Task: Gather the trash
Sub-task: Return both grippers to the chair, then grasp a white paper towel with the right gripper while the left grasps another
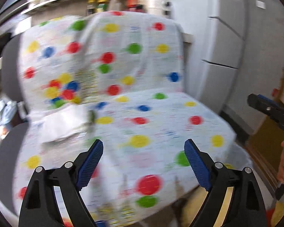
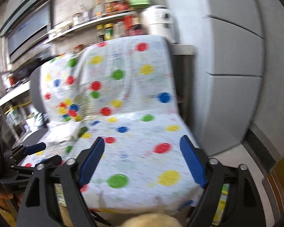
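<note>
A chair [image 1: 142,98] draped in a white cloth with coloured dots fills both views, blurred by motion; it also shows in the right wrist view [image 2: 126,113]. A crumpled white paper or wrapper [image 1: 64,124] lies at the left of the seat, also seen in the right wrist view [image 2: 66,134]. My left gripper [image 1: 143,162] is open and empty above the seat's front. My right gripper [image 2: 142,160] is open and empty over the seat. The right gripper shows at the right edge of the left wrist view [image 1: 270,111]; the left gripper shows at the left of the right wrist view [image 2: 28,151].
A white fridge [image 1: 236,47] stands right of the chair. Shelves with jars and bottles [image 2: 108,19] and a white appliance [image 2: 157,20] are behind it. A cluttered counter [image 2: 11,92] is at the left. A pale rounded thing [image 2: 151,220] sits at the bottom edge.
</note>
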Tool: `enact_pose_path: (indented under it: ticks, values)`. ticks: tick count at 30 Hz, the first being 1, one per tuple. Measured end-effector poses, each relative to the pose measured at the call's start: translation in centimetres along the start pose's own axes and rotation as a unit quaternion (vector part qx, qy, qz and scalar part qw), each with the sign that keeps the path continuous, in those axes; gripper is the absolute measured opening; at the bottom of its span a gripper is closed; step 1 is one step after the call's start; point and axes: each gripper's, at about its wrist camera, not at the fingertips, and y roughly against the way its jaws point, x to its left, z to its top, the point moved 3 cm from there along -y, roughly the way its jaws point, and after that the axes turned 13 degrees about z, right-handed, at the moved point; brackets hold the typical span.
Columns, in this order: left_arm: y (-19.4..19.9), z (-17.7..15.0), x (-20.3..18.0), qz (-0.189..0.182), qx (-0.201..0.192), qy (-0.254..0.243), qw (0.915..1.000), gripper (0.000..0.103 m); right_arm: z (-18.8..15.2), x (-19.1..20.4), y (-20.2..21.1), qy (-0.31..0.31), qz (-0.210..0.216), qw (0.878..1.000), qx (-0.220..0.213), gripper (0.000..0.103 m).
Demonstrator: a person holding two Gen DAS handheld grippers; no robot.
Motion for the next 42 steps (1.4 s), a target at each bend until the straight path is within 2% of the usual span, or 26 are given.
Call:
enact_pose_path:
  ticks: [5,10,17,20,22,24,31,35,38,39,40,42]
  values:
    - [-0.4,-0.8,7.0,0.07,0.012,0.043,0.9965,0.088,1.2,4.4,-4.8,0.03,0.038,0.999,0.015,0.089]
    - [-1.1,-1.8,13.8,0.141,0.023,0.077,0.9867,0.088,1.7,8.6,-10.3,0.05,0.078,0.994,0.051,0.09]
    - [-2.4,-2.6,19.7,0.179,0.045,0.117,0.9759,0.088,1.0,13.0,-19.2,0.064,0.118,0.983,0.124,0.088]
    - [-3.6,-2.9,21.4,0.187,0.056,0.127,0.9726,0.088,0.5,14.9,-22.9,0.086,0.124,0.976,0.154,0.076]
    - [-4.4,-2.9,22.4,0.189,0.061,0.134,0.9709,0.088,0.1,16.2,-25.5,0.104,0.131,0.97,0.179,0.063]
    - [-5.3,-2.9,23.2,0.192,0.064,0.141,0.9691,0.088,-0.4,17.0,-27.4,0.112,0.136,0.964,0.198,0.057]
    - [-7.0,-2.9,24.9,0.202,0.073,0.147,0.9654,0.086,-1.3,18.6,-32.0,0.135,0.122,0.956,0.232,0.055]
    - [-7.4,-3.2,25.2,0.2,0.078,0.15,0.9649,0.086,-2.0,18.9,-33.5,0.144,0.111,0.949,0.259,0.049]
    - [-7.4,-3.6,25.1,0.2,0.083,0.153,0.9642,0.086,-2.5,19.0,-33.7,0.156,0.1,0.946,0.265,0.025]
    - [-7.3,-3.7,25.1,0.2,0.084,0.153,0.9642,0.086,-2.5,19.1,-33.6,0.159,0.102,0.946,0.264,0.009]
    - [-7.1,-3.7,25.0,0.201,0.083,0.153,0.964,0.086,-2.4,19.1,-33.2,0.157,0.107,0.947,0.258,0.005]
    - [-6.8,-3.7,24.9,0.203,0.081,0.151,0.9641,0.086,-1.0,18.8,-31.4,0.144,0.122,0.956,0.223,0.004]
